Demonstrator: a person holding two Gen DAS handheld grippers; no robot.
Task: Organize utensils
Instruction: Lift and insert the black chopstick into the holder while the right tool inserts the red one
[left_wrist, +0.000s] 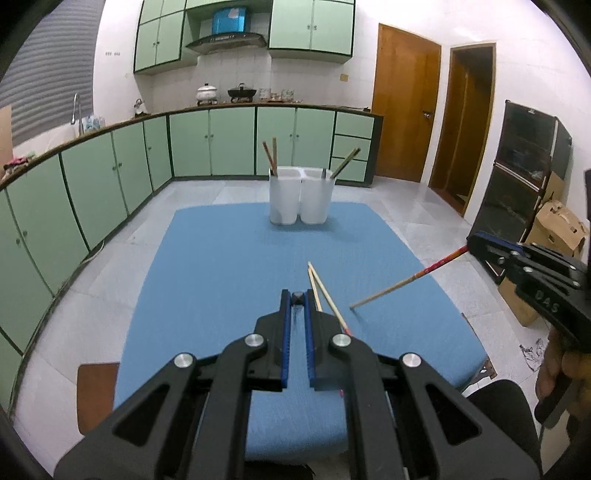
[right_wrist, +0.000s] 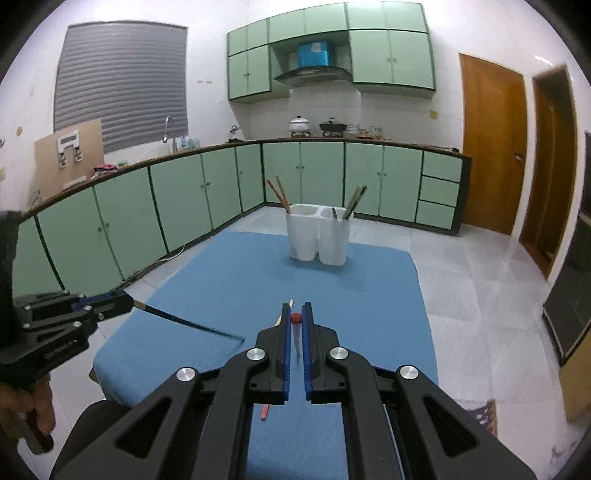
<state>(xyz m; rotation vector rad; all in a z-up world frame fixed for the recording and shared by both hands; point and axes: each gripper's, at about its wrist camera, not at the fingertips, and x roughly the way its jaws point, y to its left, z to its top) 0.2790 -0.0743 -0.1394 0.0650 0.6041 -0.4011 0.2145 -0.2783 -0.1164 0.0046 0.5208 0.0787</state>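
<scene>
Your left hand-held gripper (left_wrist: 297, 297) is clamped on a dark chopstick (right_wrist: 188, 324), whose free end slants down to just above the blue table (left_wrist: 221, 258). Your right hand-held gripper (right_wrist: 295, 317) is clamped on a red-ended chopstick (left_wrist: 406, 282), gripped at its red end, with the pale tip slanting down toward the cloth. Both chopsticks are off the table. A loose pair of chopsticks (left_wrist: 325, 291) lies on the table just right of your left fingertips, partly hidden beneath them. The white two-compartment holder (left_wrist: 301, 199) stands at the far edge, well apart from both grippers, with chopsticks in each compartment.
</scene>
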